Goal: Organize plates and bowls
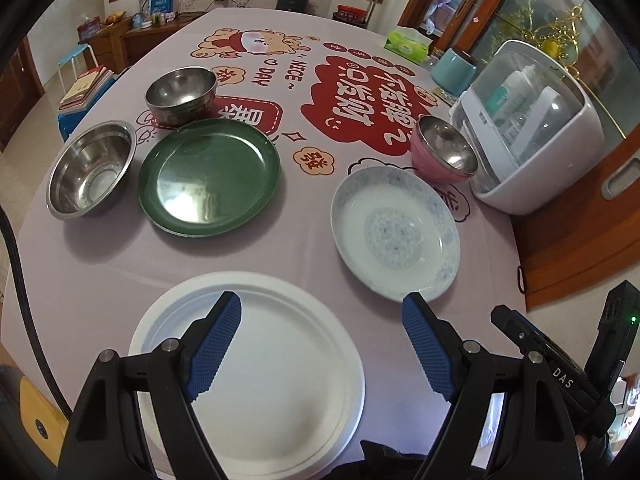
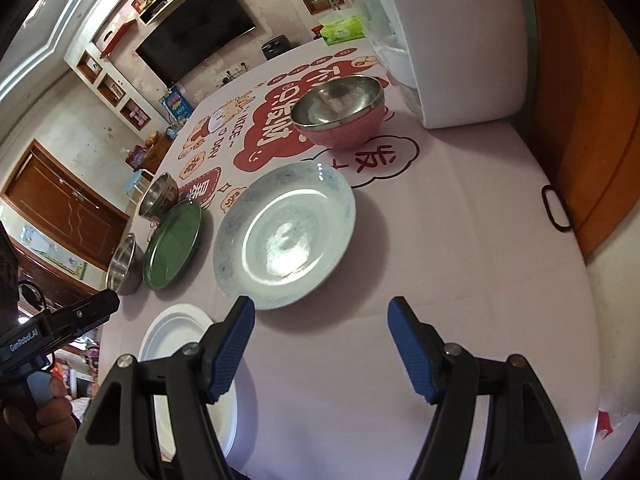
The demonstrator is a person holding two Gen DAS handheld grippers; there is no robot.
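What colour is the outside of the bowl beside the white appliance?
Pink, steel inside; clearest in the right wrist view.

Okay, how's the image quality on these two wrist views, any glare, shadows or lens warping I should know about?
Left wrist view: heavy fisheye bending, dark corners; the green plate mirrors a soft sheen, and dishes cast soft shadows toward the camera. Right wrist view: same warping, scene tilted; bright glare on the patterned plate, which blurs its centre pattern. Both views are sharp, with no obvious motion blur.
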